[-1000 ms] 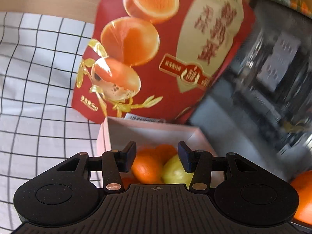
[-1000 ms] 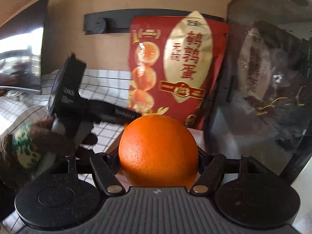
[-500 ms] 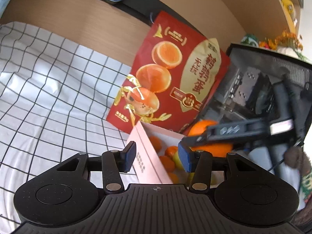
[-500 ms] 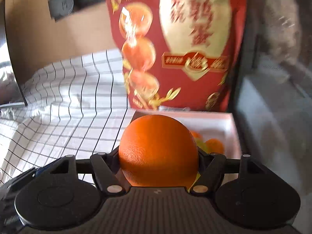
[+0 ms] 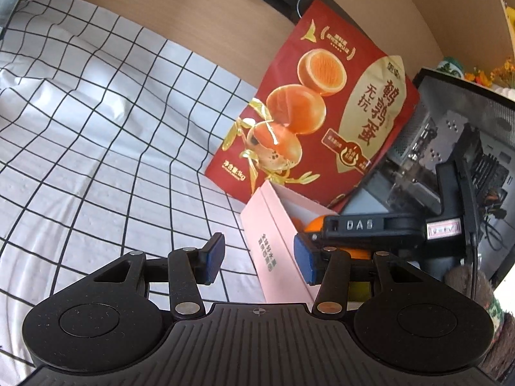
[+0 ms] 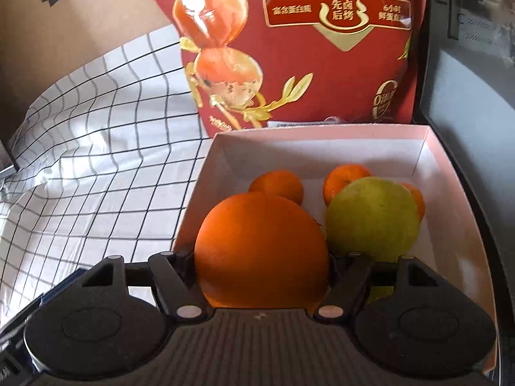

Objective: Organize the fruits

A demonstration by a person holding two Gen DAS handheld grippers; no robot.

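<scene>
Fruit handling was the matter at hand: the right gripper [image 6: 262, 265] was clamped on a large round orange [image 6: 260, 251], its pads pressing the fruit's widest part from both sides, and it hung over the near left part of an open pale pink cardboard box [image 6: 457, 199]. Inside the box lay a yellow-green apple-like fruit [image 6: 373, 218] just right of the orange, with small mandarins [image 6: 278, 185] farther back. A red foil snack bag [image 6: 299, 58] stood upright behind the box, and a white cloth with a black grid [image 6: 96, 148] covered the table to the left.

The left gripper [image 5: 259, 259] stood open and empty, near the box's left wall.

Judging by its size, the orange was fairly heavy, firm yet with a slightly waxy, slippery rind; a grip across its middle suited it, since a hold nearer either end could squeeze it out. The thin cardboard wall would probably bend if bumped, and the softer fruit beside it could bruise.
</scene>
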